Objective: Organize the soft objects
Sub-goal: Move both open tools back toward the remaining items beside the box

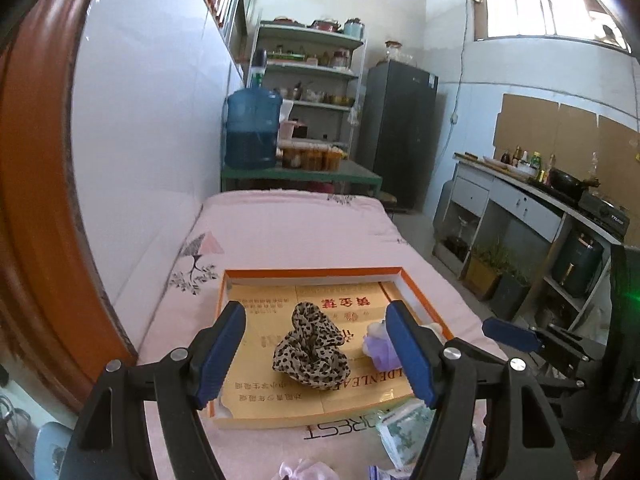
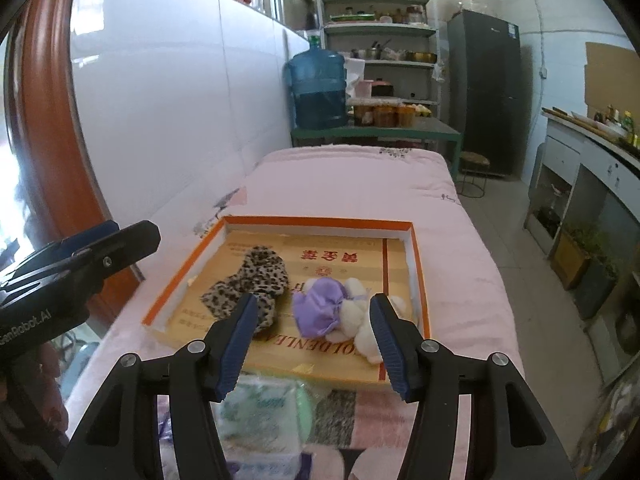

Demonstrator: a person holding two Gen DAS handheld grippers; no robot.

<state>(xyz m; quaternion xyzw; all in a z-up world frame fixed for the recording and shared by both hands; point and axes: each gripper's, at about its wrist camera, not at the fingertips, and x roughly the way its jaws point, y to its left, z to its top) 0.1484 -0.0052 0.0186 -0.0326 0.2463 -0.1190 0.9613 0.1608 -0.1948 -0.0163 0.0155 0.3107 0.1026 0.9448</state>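
A shallow orange-rimmed box point(image 1: 312, 271) point(image 2: 320, 222) lies on the pink bedspread. Inside it rests a leopard-print scrunchie point(image 1: 310, 346) point(image 2: 250, 280), and to its right a purple cloth piece point(image 2: 320, 308) point(image 1: 378, 346) leans against a white plush toy point(image 2: 356, 312). My left gripper point(image 1: 316, 354) hovers open above the scrunchie, nothing between its fingers. My right gripper point(image 2: 312, 344) is open too, raised over the box's near edge with the purple cloth and plush beyond it. The right gripper's blue pad shows at the right point(image 1: 510, 334) in the left wrist view.
Plastic-wrapped soft packs point(image 2: 260, 412) point(image 1: 404, 428) lie on the bed in front of the box. A white wall runs along the left. Beyond the bed stand a water jug point(image 1: 252, 128), shelves point(image 1: 312, 72) and a dark fridge point(image 1: 396, 128); a counter point(image 1: 540, 200) lines the right.
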